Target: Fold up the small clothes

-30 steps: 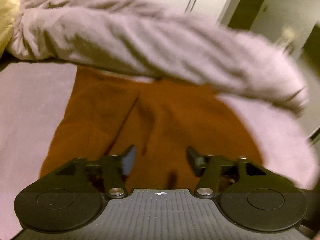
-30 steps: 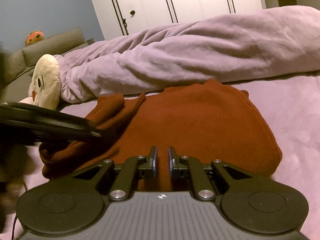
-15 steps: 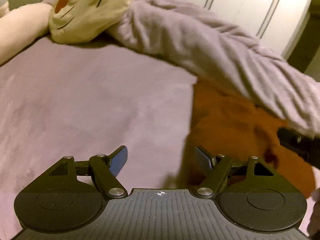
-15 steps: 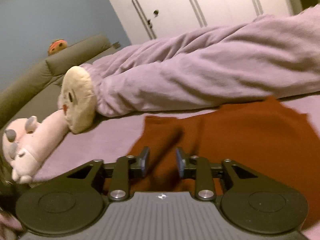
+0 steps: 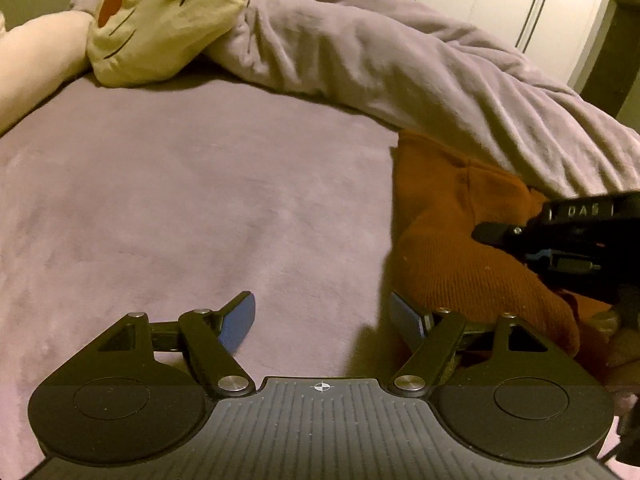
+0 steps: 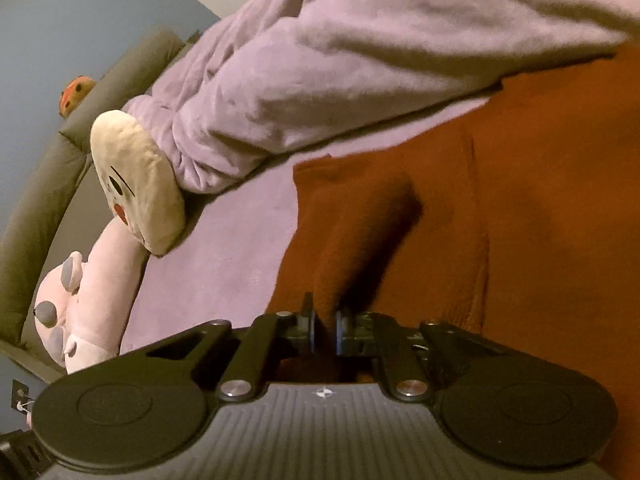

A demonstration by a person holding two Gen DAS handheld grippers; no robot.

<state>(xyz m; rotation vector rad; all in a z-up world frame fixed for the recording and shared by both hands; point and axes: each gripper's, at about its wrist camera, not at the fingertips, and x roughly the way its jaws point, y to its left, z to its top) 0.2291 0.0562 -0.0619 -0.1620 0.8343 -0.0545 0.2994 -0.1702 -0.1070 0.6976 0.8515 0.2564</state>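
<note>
Your right gripper (image 6: pixel 325 326) is pinching a fold of the rust-brown knit garment (image 6: pixel 500 216), which rises straight from its fingers and spreads flat to the right across the lilac bedsheet (image 6: pixel 224 256). Your left gripper (image 5: pixel 322 318) is spread wide and holds nothing, hovering over bare sheet with the garment just beside its right finger. Beyond lie a rumpled lilac blanket (image 5: pixel 400 64) and a cream plush toy (image 5: pixel 160 20).

Left gripper (image 5: pixel 322 320): we see matte black linkage arms, silver pivot screws, blue ribbed finger pads (image 5: pixel 239 322).
Base: ribbed dark grey plate, small white crosshair mark, two round black discs.
Right gripper (image 6: pixel 325 326): same black build, silver screws; from the left wrist view, white lettering reads "DAS".
</note>
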